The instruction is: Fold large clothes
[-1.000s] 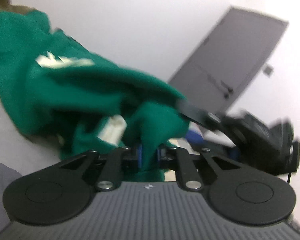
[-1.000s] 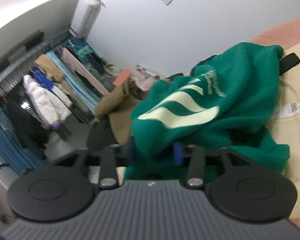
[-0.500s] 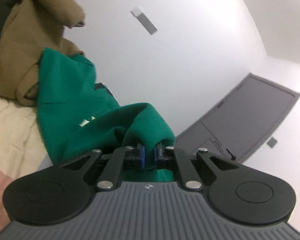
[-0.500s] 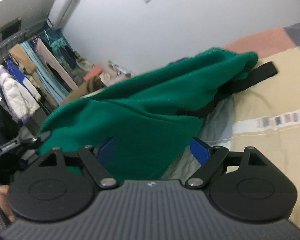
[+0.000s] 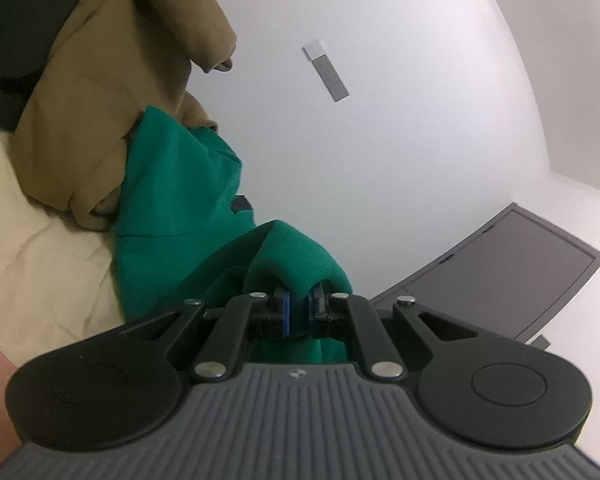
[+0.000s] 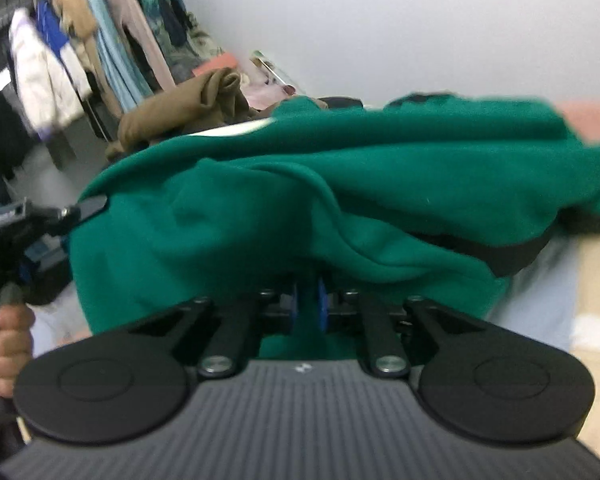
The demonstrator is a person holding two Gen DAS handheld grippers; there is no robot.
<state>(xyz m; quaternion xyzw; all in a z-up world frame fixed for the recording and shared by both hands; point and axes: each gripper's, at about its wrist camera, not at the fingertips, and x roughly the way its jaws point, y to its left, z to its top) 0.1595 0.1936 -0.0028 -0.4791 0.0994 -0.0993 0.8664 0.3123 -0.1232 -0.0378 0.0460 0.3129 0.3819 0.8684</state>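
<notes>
Folds of thick green fleece garment [image 6: 300, 208] hang stretched over the cream-sheeted bed [image 5: 40, 240] (tan coat [image 5: 100, 100] heaped behind), left tool [image 5: 296, 314] and right tool [image 6: 306, 306] each clenched on cloth.

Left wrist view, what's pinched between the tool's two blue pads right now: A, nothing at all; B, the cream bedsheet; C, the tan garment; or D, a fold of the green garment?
D: the left tool is shut on a bunched fold of the green garment, while the tan garment and the cream bedsheet lie beyond it, untouched.
</notes>
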